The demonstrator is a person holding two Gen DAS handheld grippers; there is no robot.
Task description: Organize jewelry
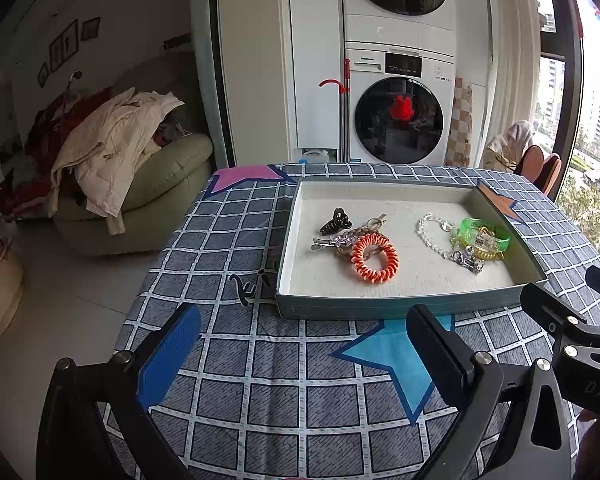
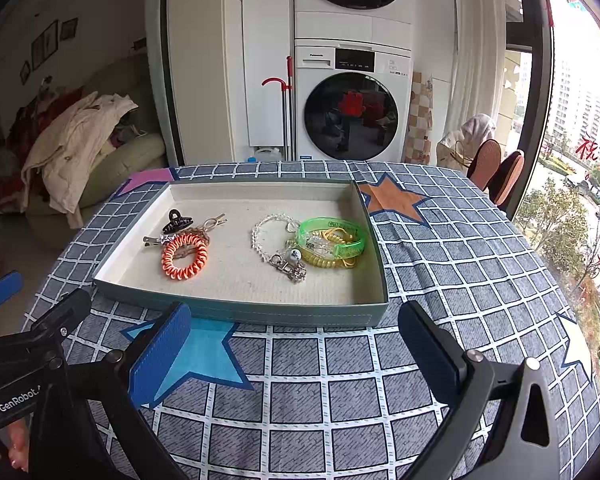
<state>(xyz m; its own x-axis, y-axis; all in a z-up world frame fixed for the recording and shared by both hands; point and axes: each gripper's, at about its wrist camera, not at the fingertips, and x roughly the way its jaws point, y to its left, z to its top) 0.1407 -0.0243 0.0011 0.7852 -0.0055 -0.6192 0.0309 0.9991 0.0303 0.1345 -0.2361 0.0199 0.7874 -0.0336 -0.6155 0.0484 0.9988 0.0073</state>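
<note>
Looks nearly done: jewelry in two clusters inside tray on counter, hair ties left, bracelets right. Left tongs and right tongs both apart, empty, short of tray.

Orange coil tie and green bangle lie apart in tray.

I see a checked tablecloth low in frame, stacked washing machines top centre, clothes-heaped sofa left.
</note>
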